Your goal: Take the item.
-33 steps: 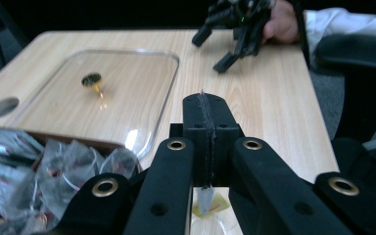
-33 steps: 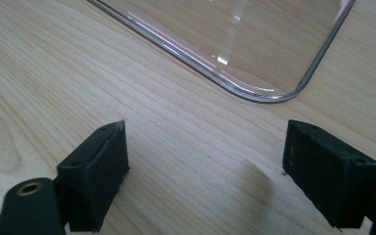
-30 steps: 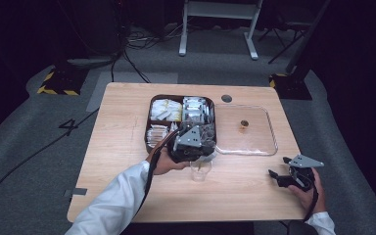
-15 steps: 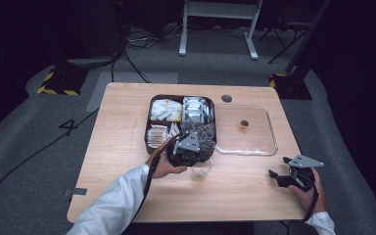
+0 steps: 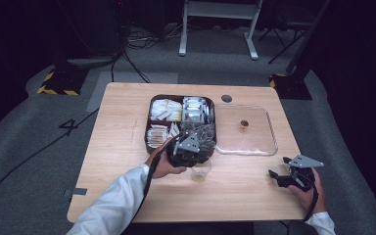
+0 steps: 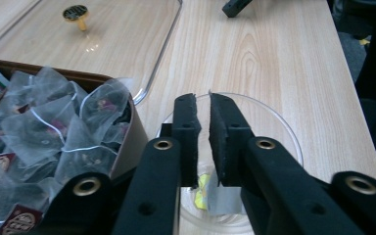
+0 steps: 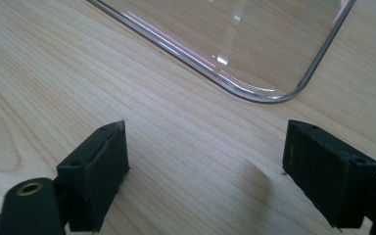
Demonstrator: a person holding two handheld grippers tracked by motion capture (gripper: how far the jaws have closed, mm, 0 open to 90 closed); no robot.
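1. A clear glass cup (image 6: 235, 161) sits low in the centre of the left gripper view and just below the middle of the high view, on the tabletop (image 5: 127, 147) beside the near right corner of a brown compartment tray (image 5: 149, 125).
2. Inside the cup lies a tea bag (image 6: 210, 196) with a yellow tag, seen at the bottom between the two black fingers.
3. The left gripper (image 6: 203, 105) points down into the cup. Its fingers (image 6: 186, 127) stand a narrow gap apart and have just been opening; nothing is pinched between the pads, and the bag sits below them, seemingly let go.
4. Left of the cup in that view, the tray's near compartment holds a heap of mesh pyramid tea bags (image 6: 54, 132).
5. A clear lid (image 5: 247, 129) with a small gold knob lies flat on the tabletop at centre right of the high view.
6. The right gripper (image 5: 286, 176) rests at the lower right of the high view, fingers wide apart with bare wood between them.
7. To finish this step well, spread the left fingers a little more, then lift straight up so the string or tag does not snag and pull the bag out or tip the cup.
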